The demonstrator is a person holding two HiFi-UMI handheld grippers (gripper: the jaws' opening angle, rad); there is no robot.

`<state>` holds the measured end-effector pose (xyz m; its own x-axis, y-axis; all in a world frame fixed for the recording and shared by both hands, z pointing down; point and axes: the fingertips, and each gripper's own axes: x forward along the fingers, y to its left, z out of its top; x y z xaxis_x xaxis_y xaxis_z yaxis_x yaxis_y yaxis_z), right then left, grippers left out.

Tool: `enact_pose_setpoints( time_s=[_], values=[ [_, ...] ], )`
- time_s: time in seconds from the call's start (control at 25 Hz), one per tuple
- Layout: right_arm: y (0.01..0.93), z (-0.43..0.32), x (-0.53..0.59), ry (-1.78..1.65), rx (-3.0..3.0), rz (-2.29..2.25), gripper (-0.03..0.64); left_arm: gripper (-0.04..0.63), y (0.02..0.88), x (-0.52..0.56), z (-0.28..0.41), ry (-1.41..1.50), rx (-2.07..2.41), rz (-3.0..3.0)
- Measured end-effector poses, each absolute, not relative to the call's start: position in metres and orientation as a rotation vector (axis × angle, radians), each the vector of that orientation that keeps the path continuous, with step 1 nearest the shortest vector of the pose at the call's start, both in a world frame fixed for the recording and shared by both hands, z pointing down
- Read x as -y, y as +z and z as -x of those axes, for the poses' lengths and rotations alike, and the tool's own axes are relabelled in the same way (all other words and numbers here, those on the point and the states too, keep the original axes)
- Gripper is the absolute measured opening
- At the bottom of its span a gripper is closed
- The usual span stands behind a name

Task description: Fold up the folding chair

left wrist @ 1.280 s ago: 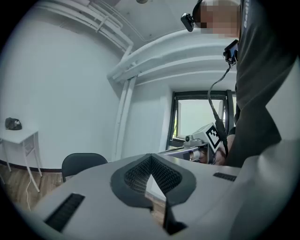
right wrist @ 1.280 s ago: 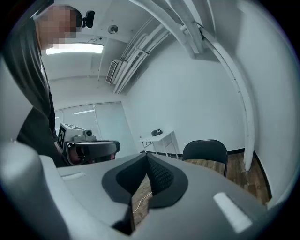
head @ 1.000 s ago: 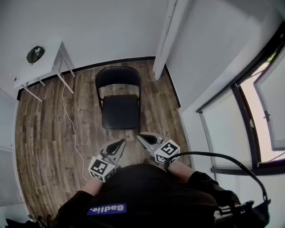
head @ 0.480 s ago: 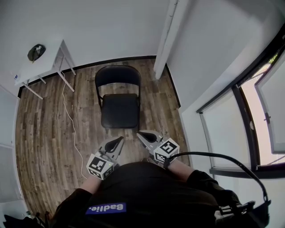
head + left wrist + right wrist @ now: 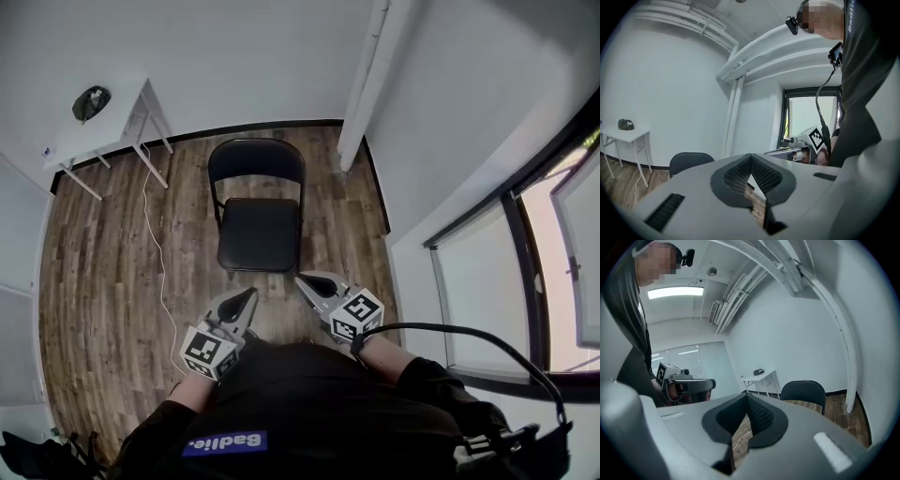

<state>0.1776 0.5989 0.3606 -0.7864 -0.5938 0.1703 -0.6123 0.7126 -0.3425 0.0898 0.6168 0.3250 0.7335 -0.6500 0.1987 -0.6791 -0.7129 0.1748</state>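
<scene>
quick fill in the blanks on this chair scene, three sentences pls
1. The black folding chair stands unfolded on a ____ floor.
2. The left gripper and the right gripper both have their fingers ____, with nothing between them.
3. A dark object lies on the ____ table by the wall.

Missing words: wood; shut; white
</scene>
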Motion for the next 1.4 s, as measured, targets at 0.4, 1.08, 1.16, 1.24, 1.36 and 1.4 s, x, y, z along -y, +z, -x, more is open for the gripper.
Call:
enact_pose_setpoints(
  time_s=[0.4, 1.08, 1.16, 1.24, 1.36, 1.4],
  values=[
    [0.379, -0.155, -0.529, 0.576, 2.798, -1.026, 0.000, 0.003, 0.348, -0.548, -0.062, 0.145, 1.022, -2.670],
    [0.396, -0.079, -0.351, 0.526, 2.688, -1.129, 0.002, 0.003, 0.384, -0.371, 0.028, 0.100, 0.941, -2.640],
    [0.396, -0.081, -0.340, 0.522, 2.684, -1.120, 0.001, 0.003, 0.386, -0.363, 0.027, 0.093, 0.953, -2.619],
    [0.397, -0.083, -0.328, 0.520, 2.687, -1.102, 0.001, 0.003, 0.390, -0.356, 0.026, 0.094, 0.969, -2.600],
    [0.402, -0.090, -0.310, 0.522, 2.701, -1.052, 0.002, 0.003, 0.399, -0.347, 0.019, 0.094, 1.007, -2.559],
    [0.404, -0.091, -0.304, 0.520, 2.708, -1.027, 0.002, 0.003, 0.401, -0.343, 0.017, 0.091, 1.025, -2.541]
  ],
)
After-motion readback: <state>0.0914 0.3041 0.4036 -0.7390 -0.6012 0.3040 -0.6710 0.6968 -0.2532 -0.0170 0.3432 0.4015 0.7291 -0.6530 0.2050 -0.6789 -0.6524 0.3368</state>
